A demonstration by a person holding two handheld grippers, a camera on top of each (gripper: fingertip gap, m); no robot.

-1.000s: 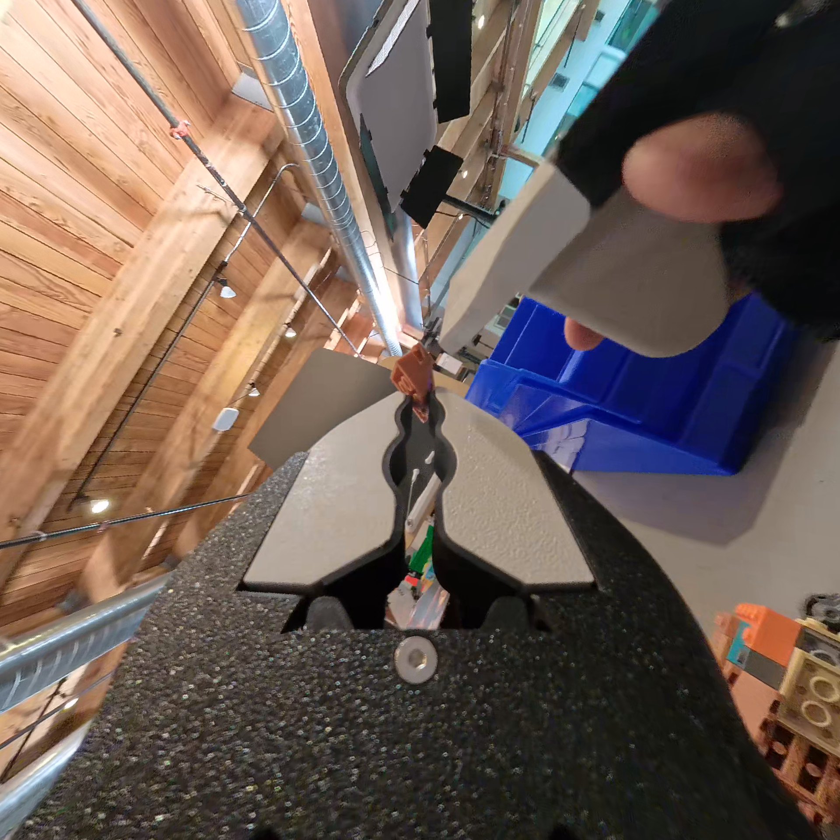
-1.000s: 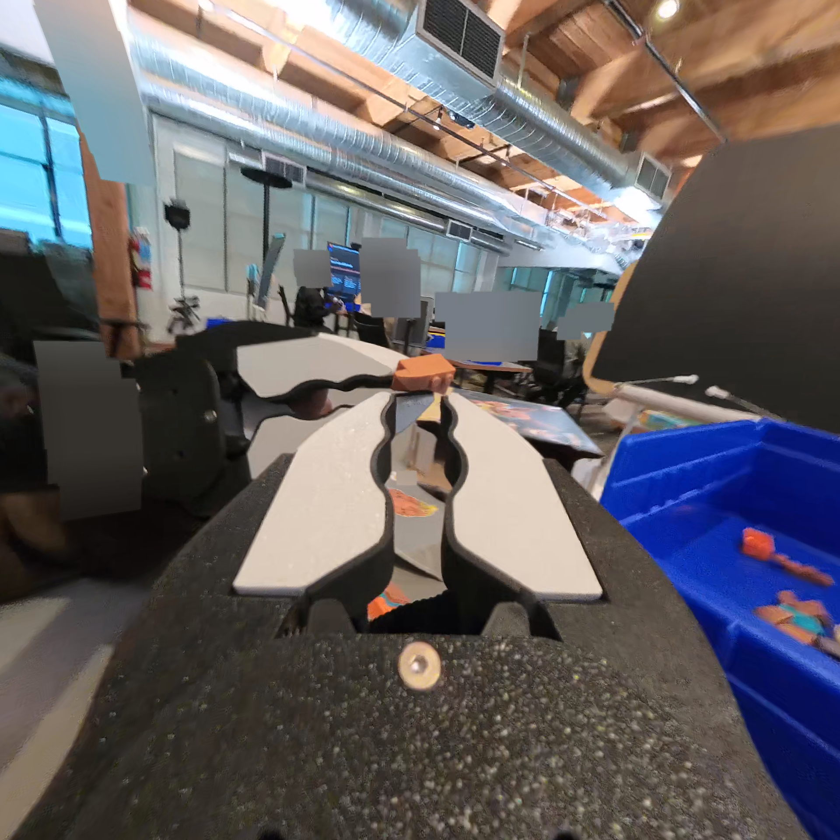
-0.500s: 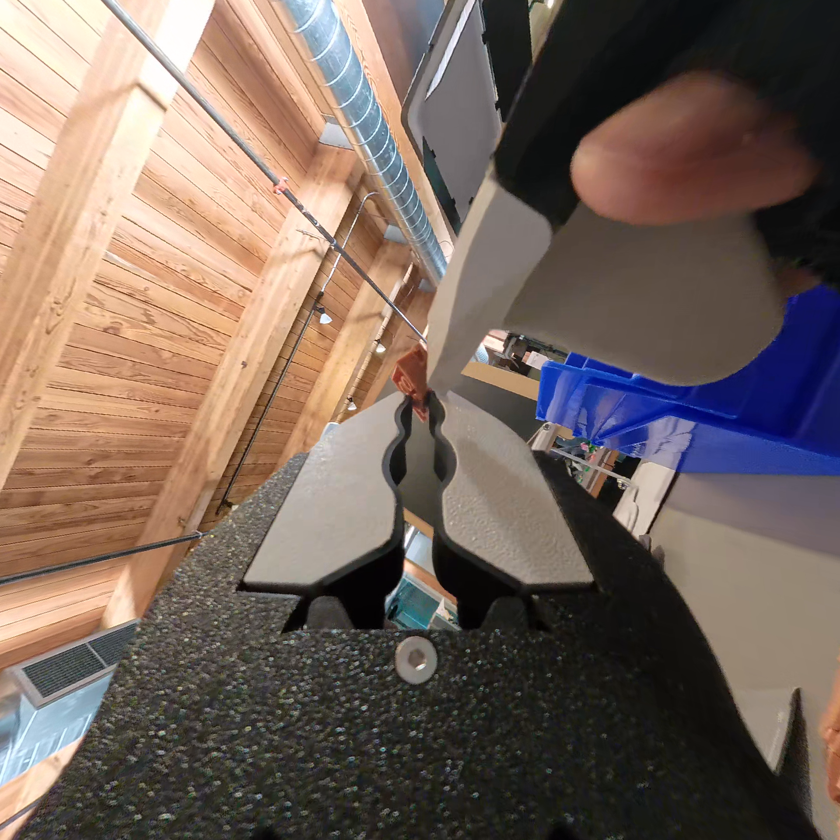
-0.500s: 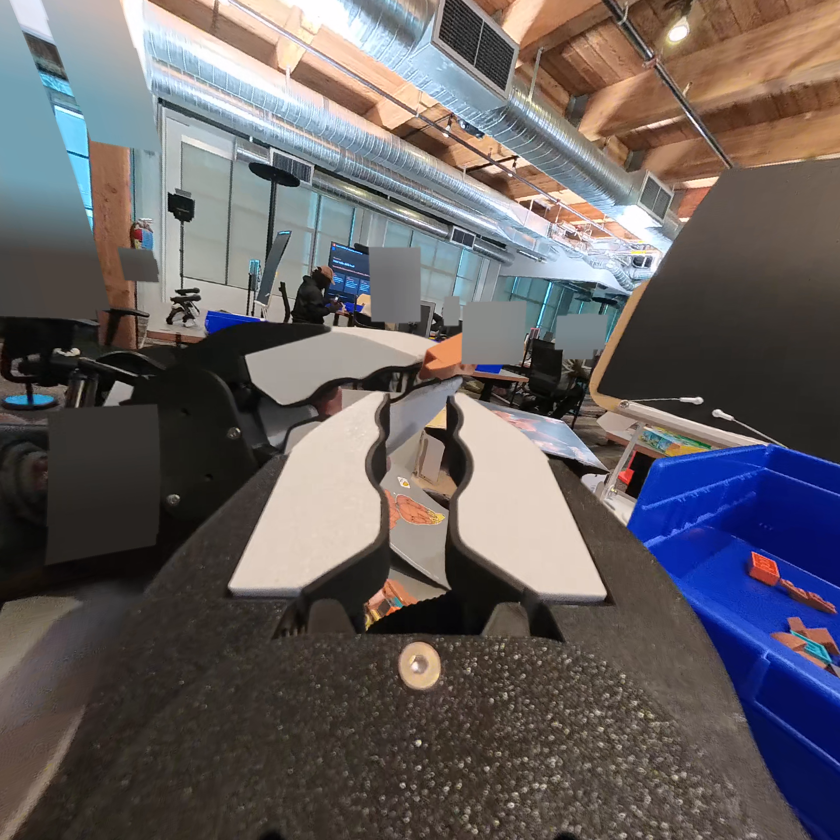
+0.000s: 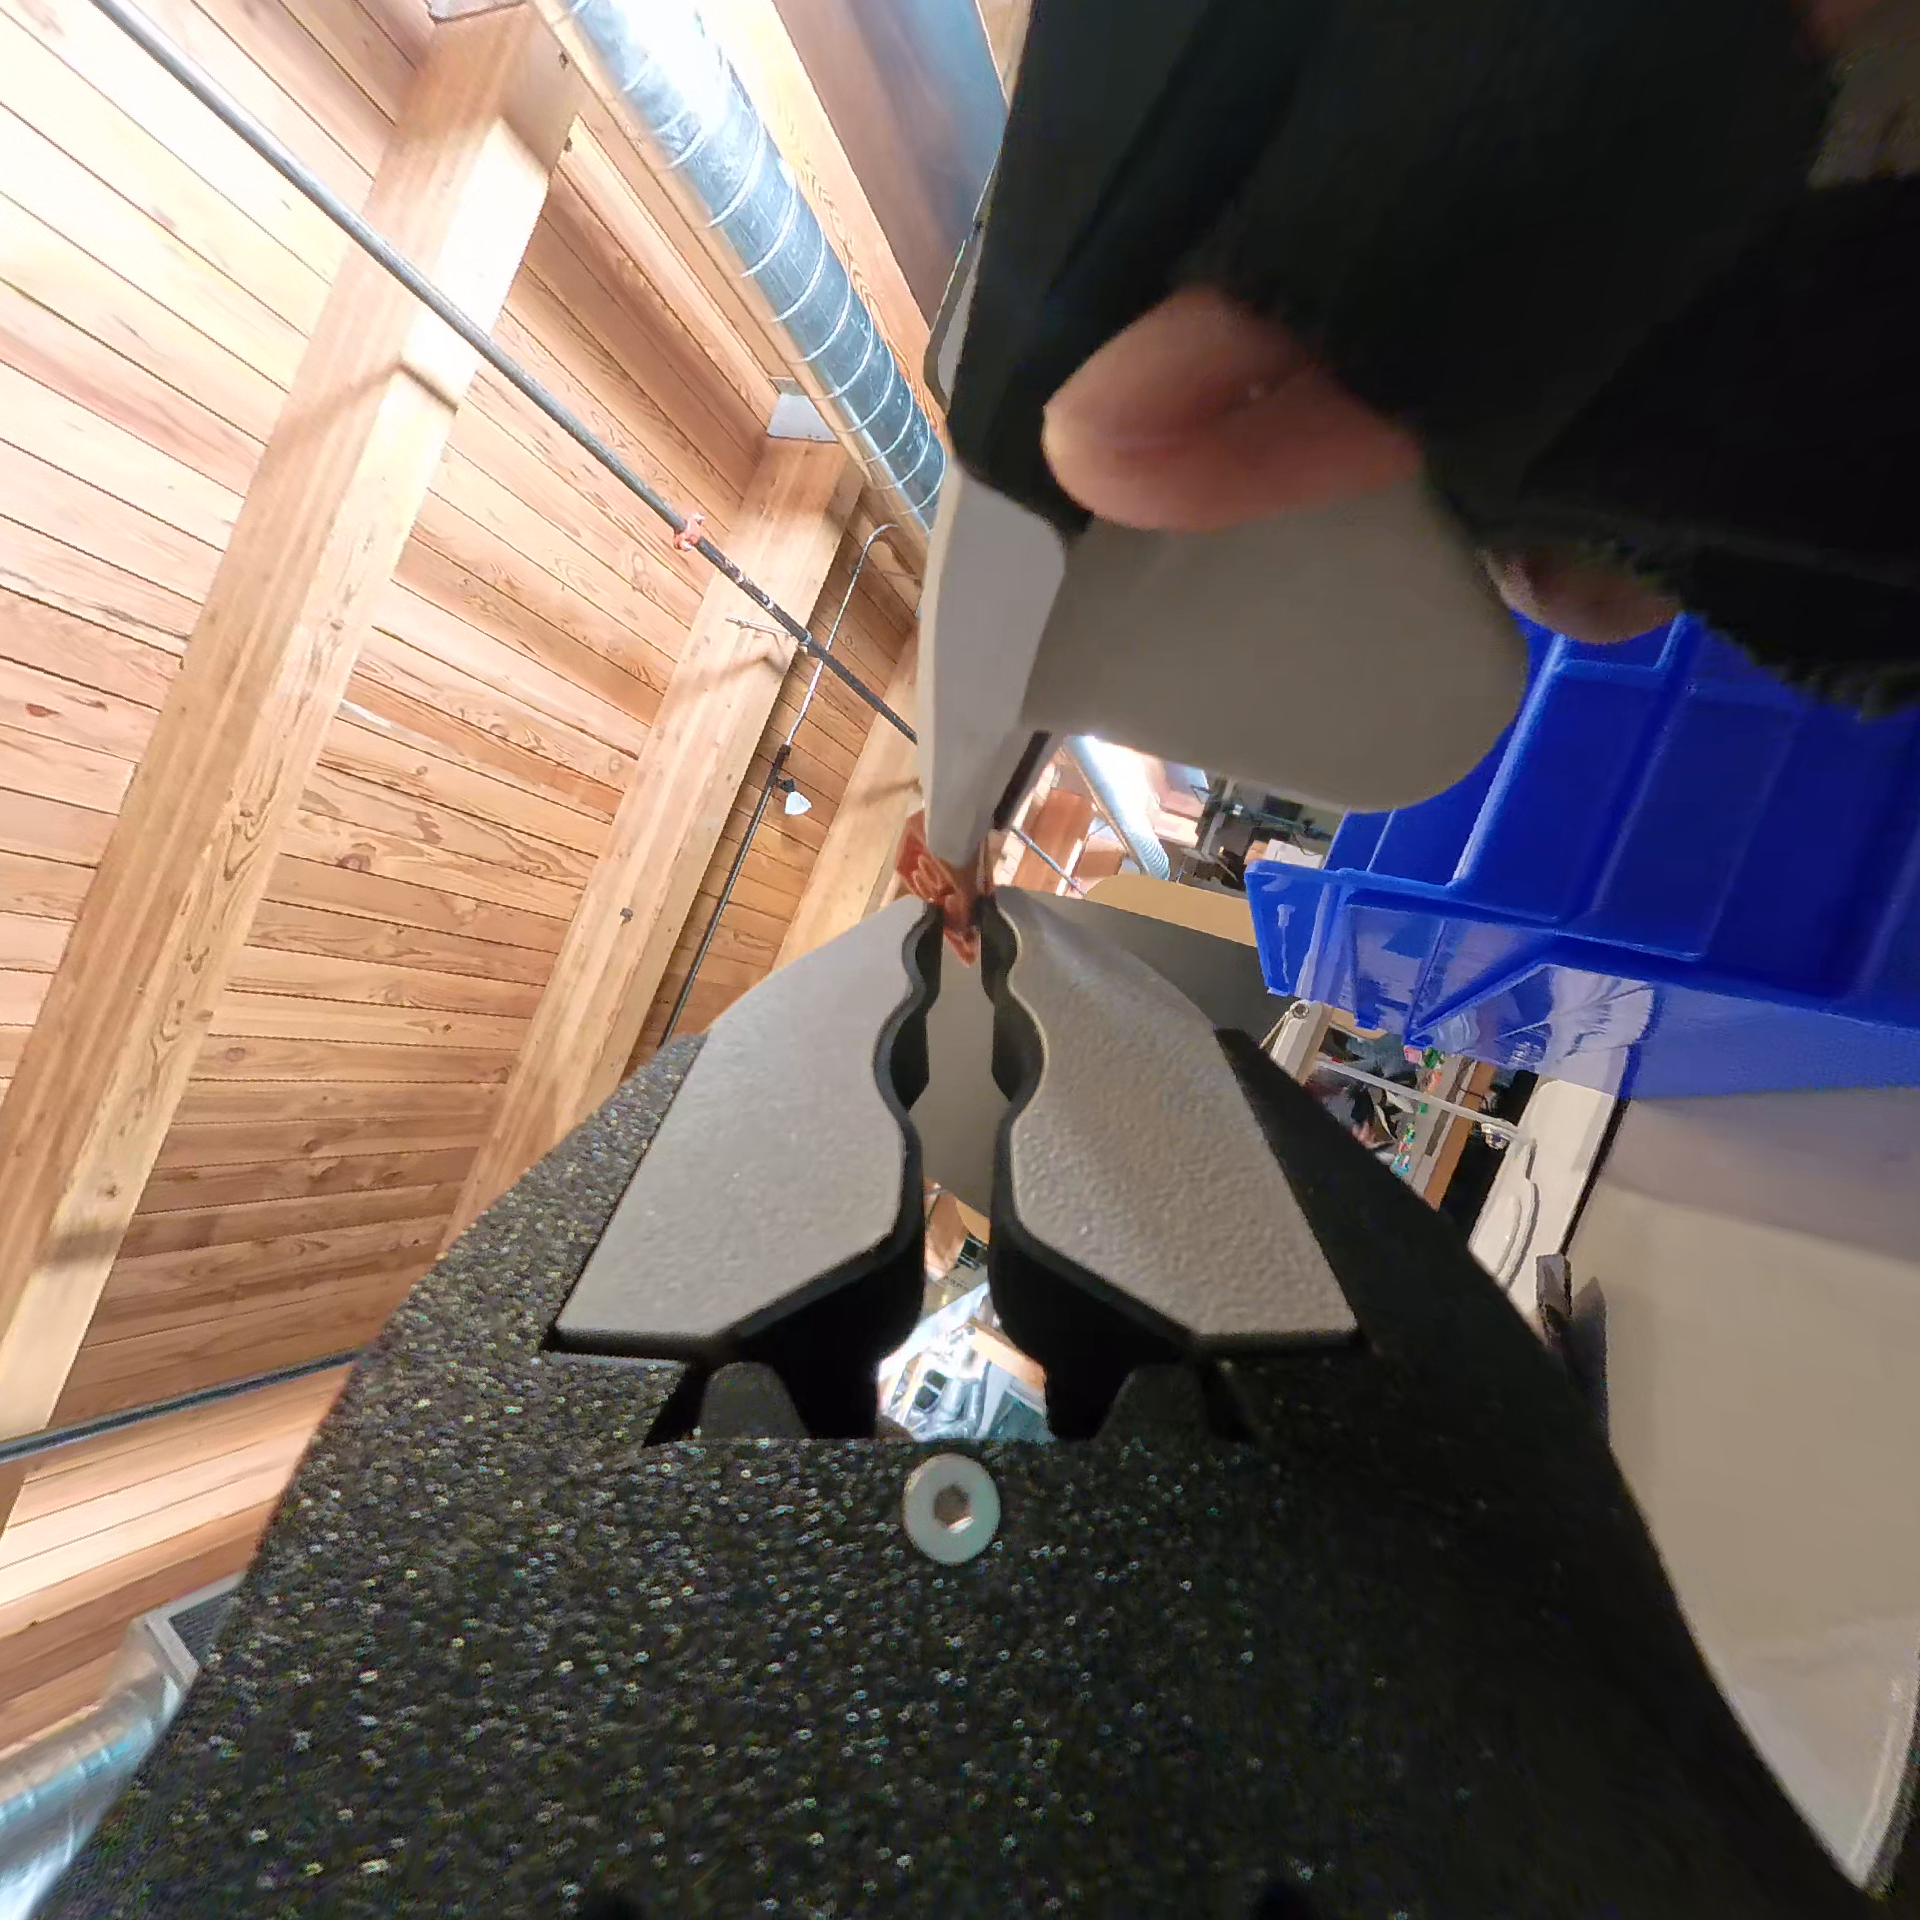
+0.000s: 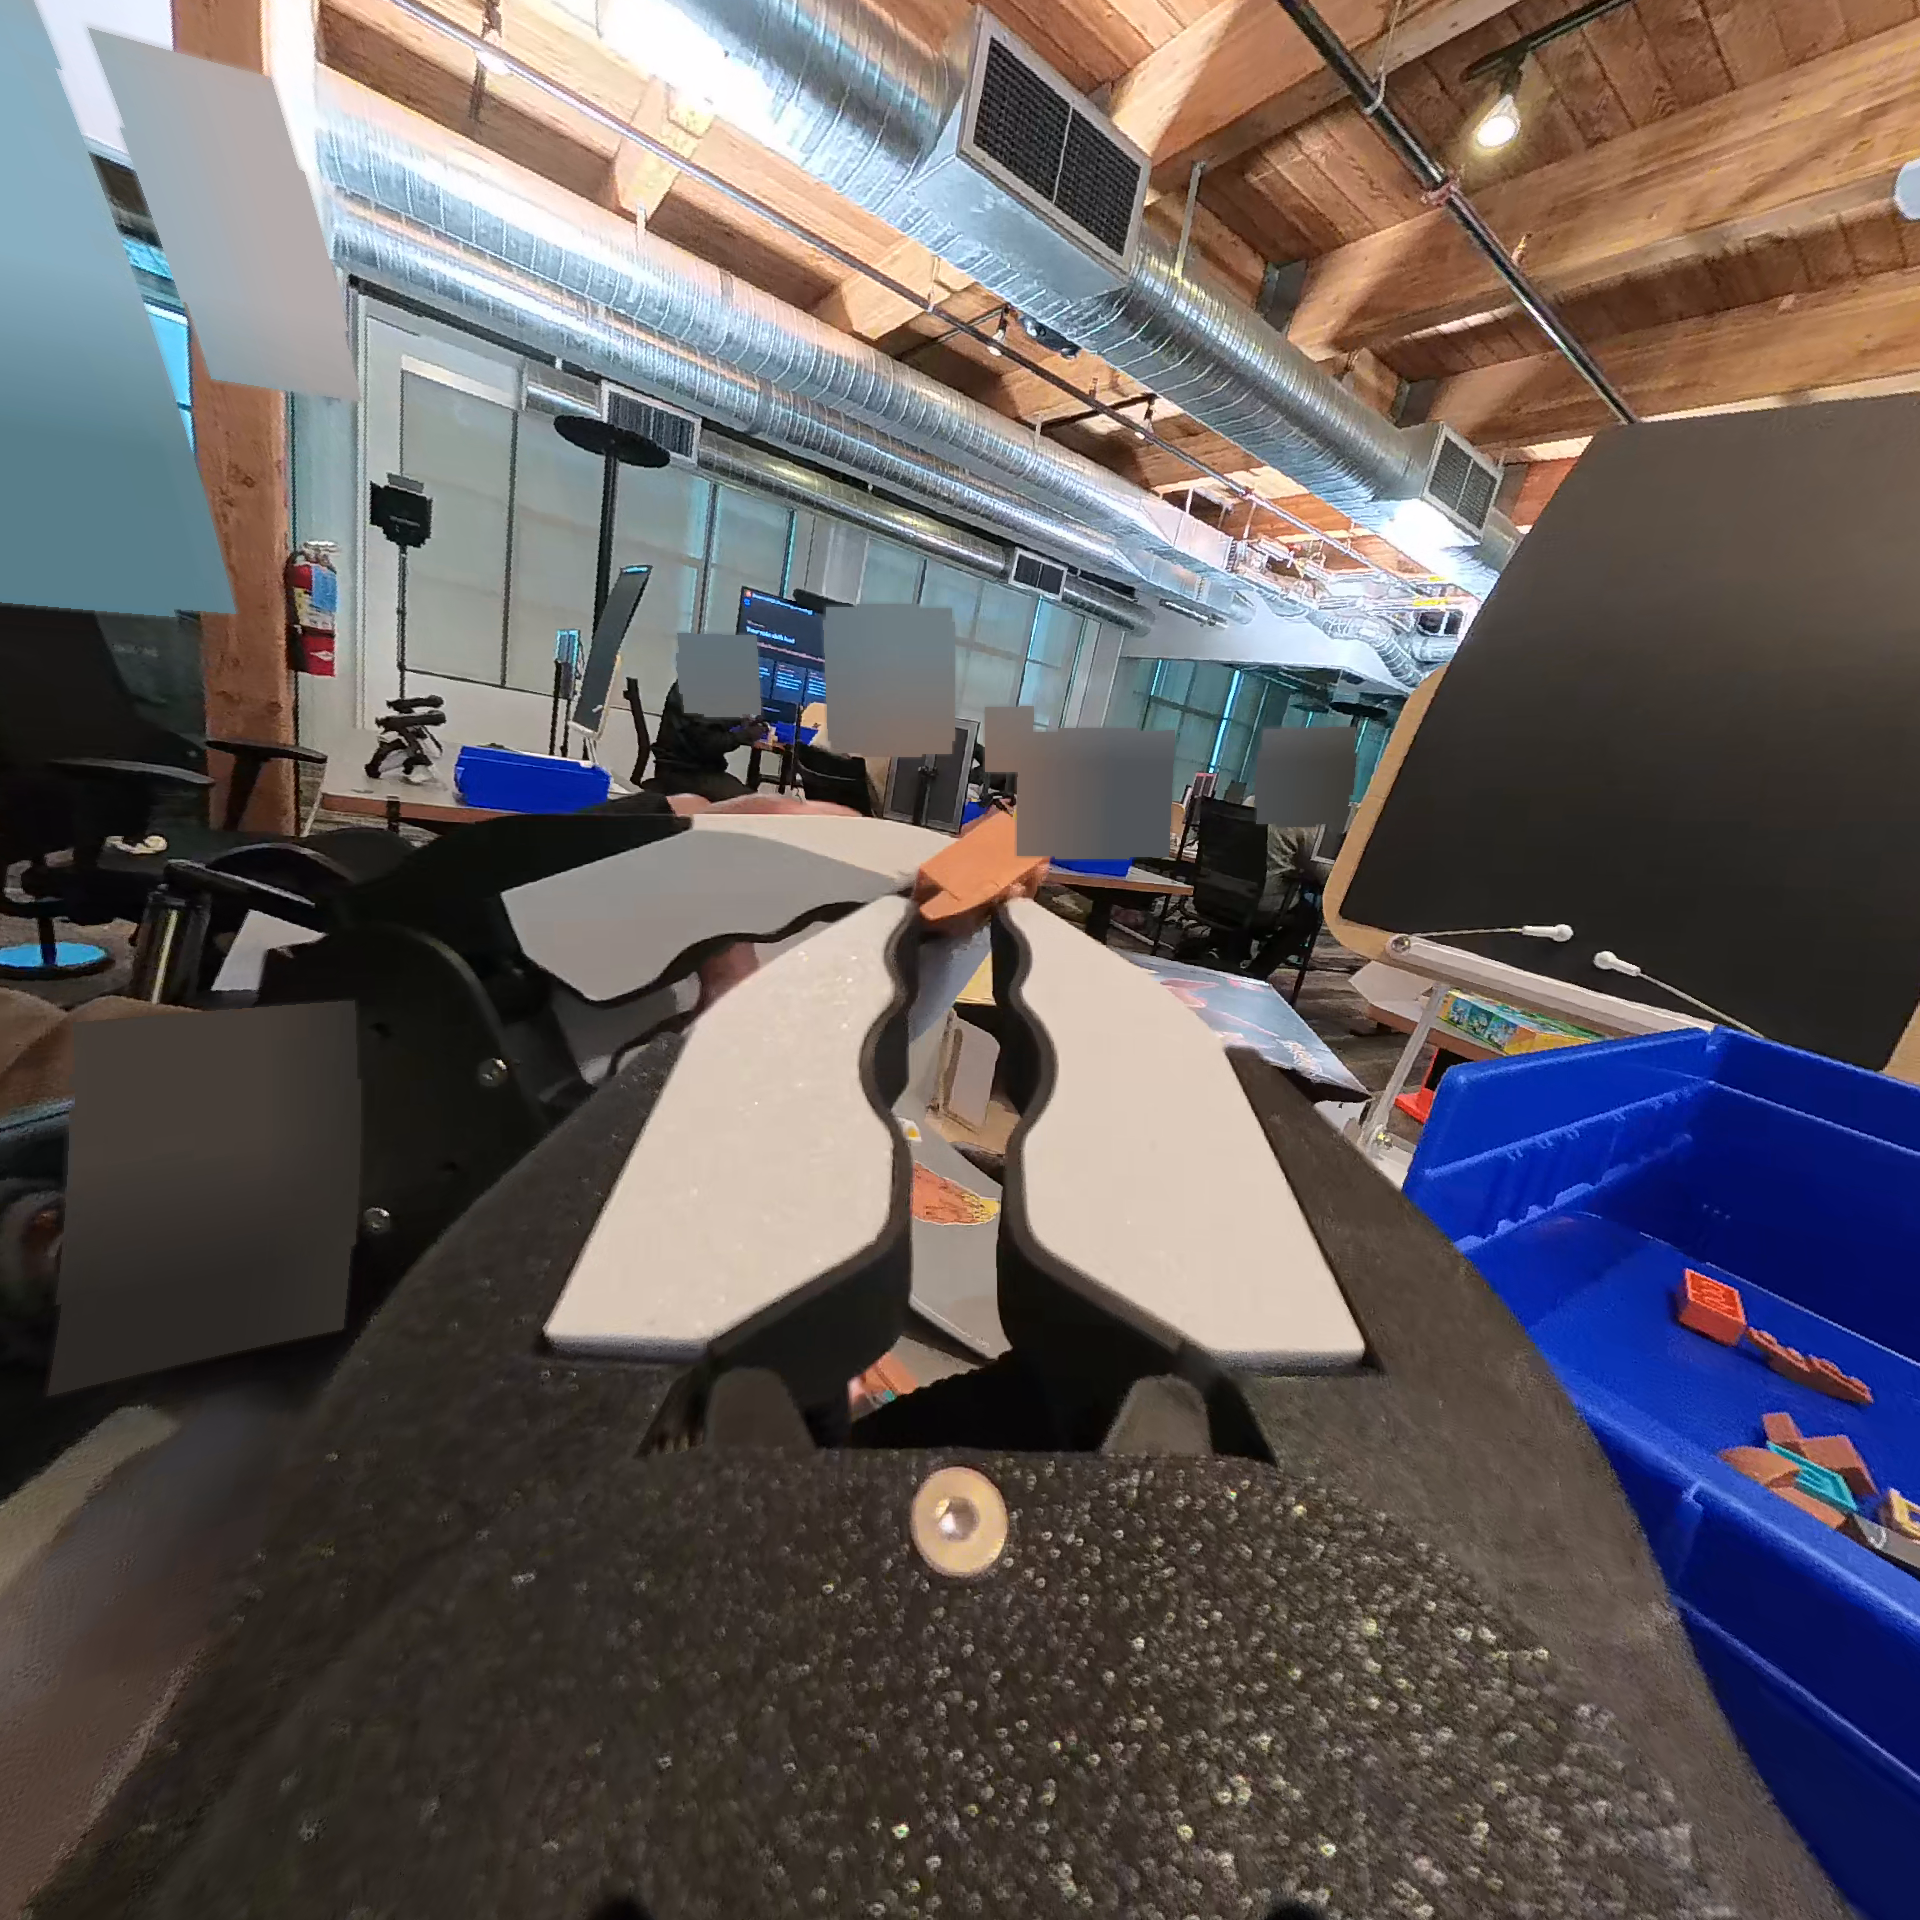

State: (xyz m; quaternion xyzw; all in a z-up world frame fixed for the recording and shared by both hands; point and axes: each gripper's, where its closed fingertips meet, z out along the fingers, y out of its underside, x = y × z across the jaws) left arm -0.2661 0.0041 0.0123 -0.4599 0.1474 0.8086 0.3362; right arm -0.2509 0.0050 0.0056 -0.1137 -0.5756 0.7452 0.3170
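Note:
Both grippers are held up in the air and meet at a small reddish-brown brick (image 5: 940, 883). My left gripper (image 5: 961, 920) is shut on the brick's lower end. The right gripper's grey finger (image 5: 966, 727) comes down from the upper right and touches the brick's top, held by a hand in a black glove (image 5: 1226, 416). In the right wrist view the brick (image 6: 971, 878) sits at the tips of my right gripper (image 6: 951, 920), whose jaws stand narrow and pinch it. The left gripper's finger (image 6: 727, 873) reaches in from the left.
A blue bin (image 6: 1714, 1164) stands at the right with several small bricks (image 6: 1808, 1455) inside; it also shows in the left wrist view (image 5: 1662, 883). A black board (image 6: 1714, 727) leans behind it. Wooden beams and metal ducts run overhead. People sit at desks far back. Both grippers' tips are close together, under 4 cm apart.
My right gripper's jaws have narrowed onto the brick. The left gripper has tilted further up, and the right gripper's finger has come down onto the brick from above.

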